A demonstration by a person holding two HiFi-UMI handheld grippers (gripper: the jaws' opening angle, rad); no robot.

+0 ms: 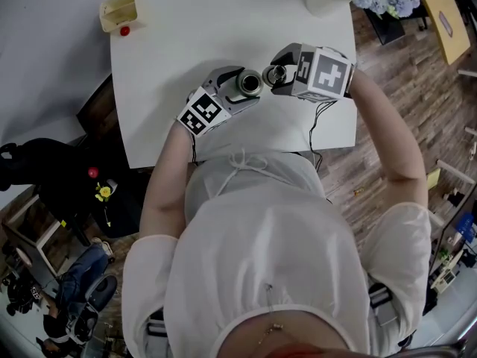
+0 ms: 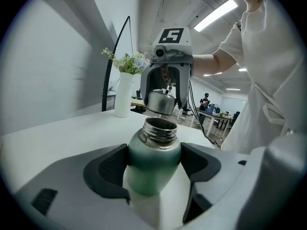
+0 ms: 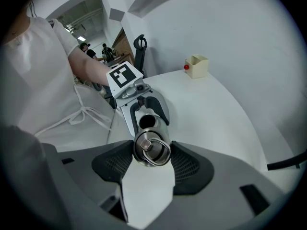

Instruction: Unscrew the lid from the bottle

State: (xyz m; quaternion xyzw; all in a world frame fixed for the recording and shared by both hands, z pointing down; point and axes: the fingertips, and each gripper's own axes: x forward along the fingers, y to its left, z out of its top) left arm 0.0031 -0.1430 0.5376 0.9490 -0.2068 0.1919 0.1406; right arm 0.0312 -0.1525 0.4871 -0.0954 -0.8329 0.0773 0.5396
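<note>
Bracing left tool (image 2: 153, 176): bottle (image 2: 154, 150) is gripped, kept steady at frame centre.
Right tool (image 3: 152, 163): lid (image 3: 151, 146) is clamped, held clear of the open neck.

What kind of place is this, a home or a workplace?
Probably an open-plan office or lab: there are rows of desks in the background, long ceiling strip lights, and a white worktable on wood flooring.

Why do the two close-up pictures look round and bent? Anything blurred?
Left gripper view: wide-angle lens, dark corners, ceiling light glares, bottle sharp. Right gripper view: same round frame, table edge curves, lid sharp. Head view: milder bending, even light.
</note>
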